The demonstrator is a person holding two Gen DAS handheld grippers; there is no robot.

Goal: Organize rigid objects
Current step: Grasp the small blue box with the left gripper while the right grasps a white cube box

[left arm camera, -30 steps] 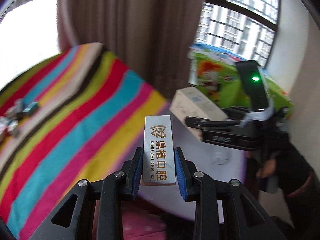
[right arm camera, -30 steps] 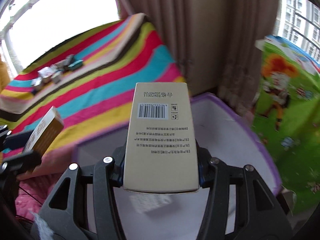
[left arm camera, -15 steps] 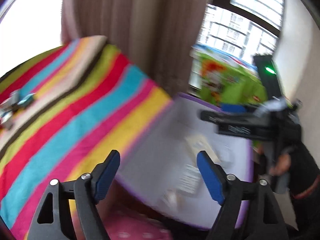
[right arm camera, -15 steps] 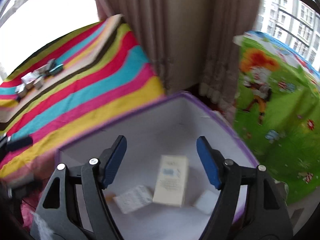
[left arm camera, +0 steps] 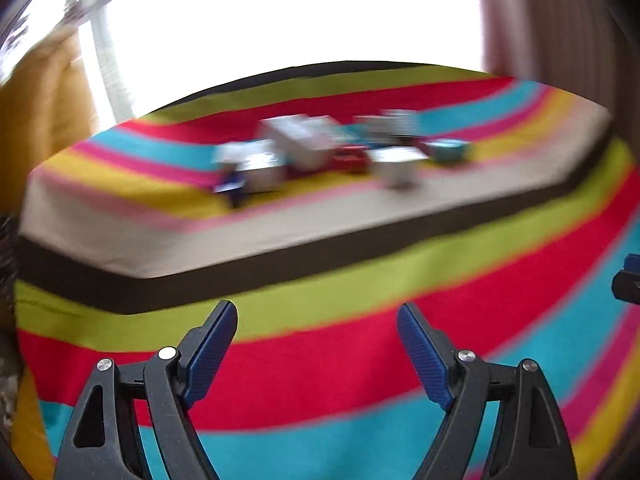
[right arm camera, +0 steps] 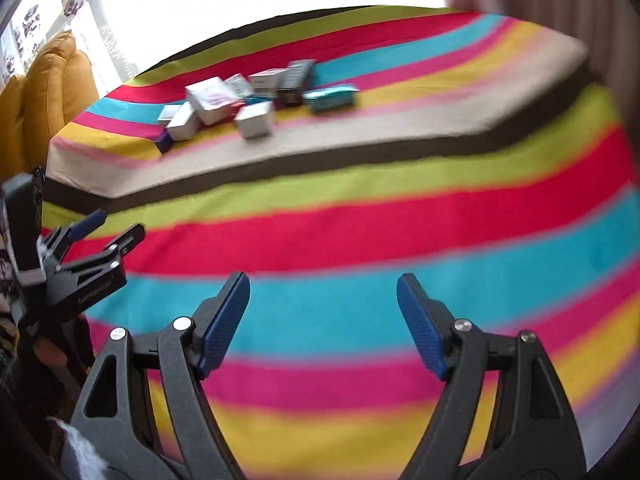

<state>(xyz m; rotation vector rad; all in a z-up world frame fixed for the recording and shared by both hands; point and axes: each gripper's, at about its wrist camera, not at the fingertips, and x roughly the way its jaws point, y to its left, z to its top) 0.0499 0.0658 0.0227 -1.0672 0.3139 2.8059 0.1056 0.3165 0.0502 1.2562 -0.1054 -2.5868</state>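
Observation:
A pile of several small boxes (right arm camera: 248,100) lies on the far part of the striped bedcover (right arm camera: 360,240), white, grey, dark and teal ones together. The left wrist view shows the same pile of boxes (left arm camera: 320,148), blurred. My left gripper (left arm camera: 318,320) is open above the red and green stripes with nothing between its blue pads. My right gripper (right arm camera: 322,292) hangs over the turquoise stripe; its jaws are opening and nothing is between them. Both grippers are well short of the pile. The left gripper (right arm camera: 120,222) also shows at the left edge of the right wrist view.
A yellow cushion (right arm camera: 44,92) stands at the far left by a bright window. A brown curtain (right arm camera: 560,12) hangs at the right. The bedcover's raised beige band (right arm camera: 360,136) with a dark border runs across under the boxes.
Both grippers let go of their boxes, which dropped into the purple-rimmed bin. Both then swung left, away from the bin, to face the striped bed and the pile.

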